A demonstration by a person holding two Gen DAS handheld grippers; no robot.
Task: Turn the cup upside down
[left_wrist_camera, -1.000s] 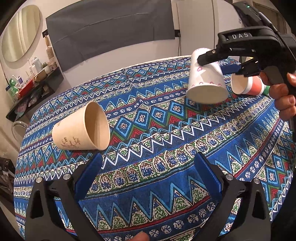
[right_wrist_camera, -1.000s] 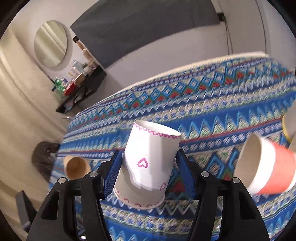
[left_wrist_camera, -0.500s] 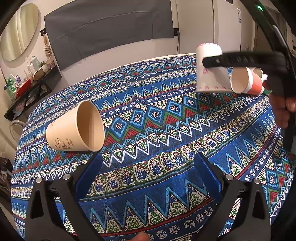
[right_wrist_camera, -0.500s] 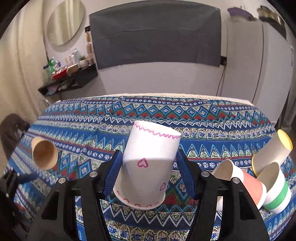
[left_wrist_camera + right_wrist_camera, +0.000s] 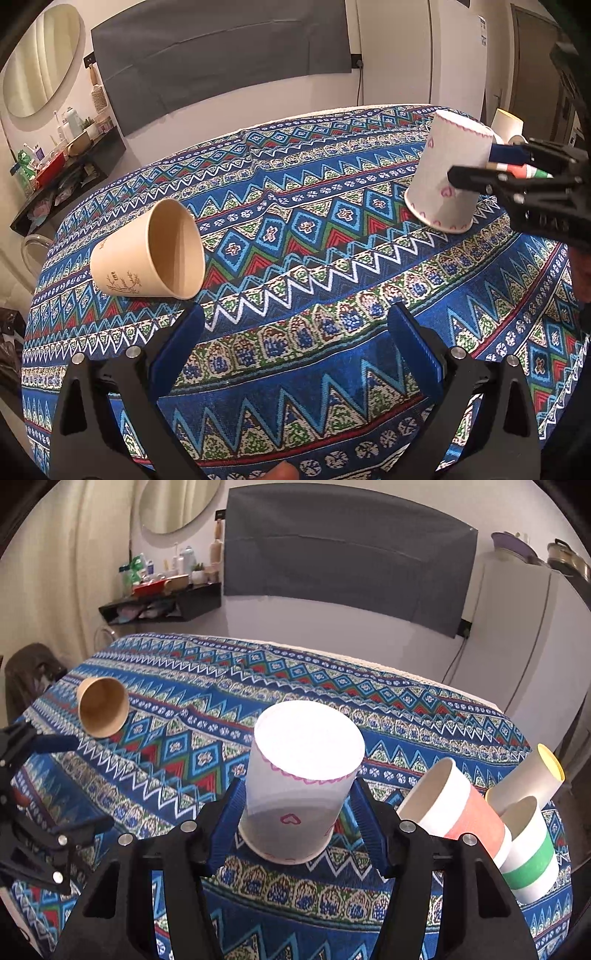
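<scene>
Our right tool (image 5: 297,818) grips the white cup (image 5: 301,782) with pink hearts between its two blue pads, one pad on each side of the cup wall. The cup stands inverted: its closed base faces up and its wide rim faces down, at or just above the patterned tabletop (image 5: 192,760); contact along the rim cannot be confirmed. In the left wrist view the same cup (image 5: 448,173) appears at the far right of the tabletop (image 5: 295,258), slightly tilted, with the right tool (image 5: 495,166) clamped on it from the right. Our left tool (image 5: 295,339) is spread wide and holds nothing, above the near edge of the tabletop. A tan cup (image 5: 147,251) lies on its side at the left, mouth facing the near right. Right of the white cup lie three more cups on their sides: a red-banded cup (image 5: 458,812), a green-banded cup (image 5: 532,853) and a yellow-lined cup (image 5: 528,779).
</scene>
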